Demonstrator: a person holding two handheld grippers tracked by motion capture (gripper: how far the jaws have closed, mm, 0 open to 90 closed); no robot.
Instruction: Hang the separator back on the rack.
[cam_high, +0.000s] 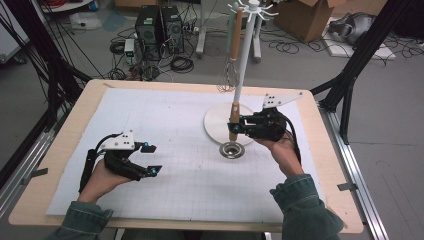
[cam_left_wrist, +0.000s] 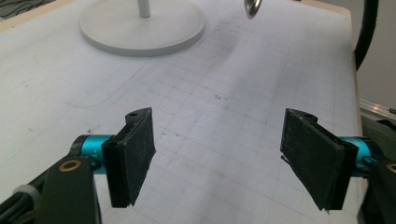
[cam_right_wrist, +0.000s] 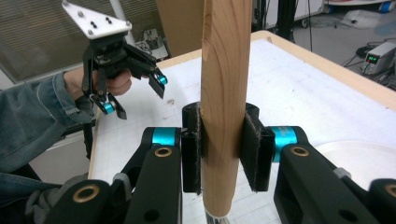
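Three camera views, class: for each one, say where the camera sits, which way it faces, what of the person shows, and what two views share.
High view: above the person's side, facing forward and down on the table; forearms and both hands show.
Left gripper view: on the left gripper, facing across the mat to the stand's base; its open fingers show.
Right gripper view: on the right gripper, shut on the wooden handle; the person's left hand shows beyond.
Shared: high and left gripper views both show the stand's base.

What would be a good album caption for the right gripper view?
Right tongs clamp an upright wooden handle, while the open left tongs wait over the white mat.
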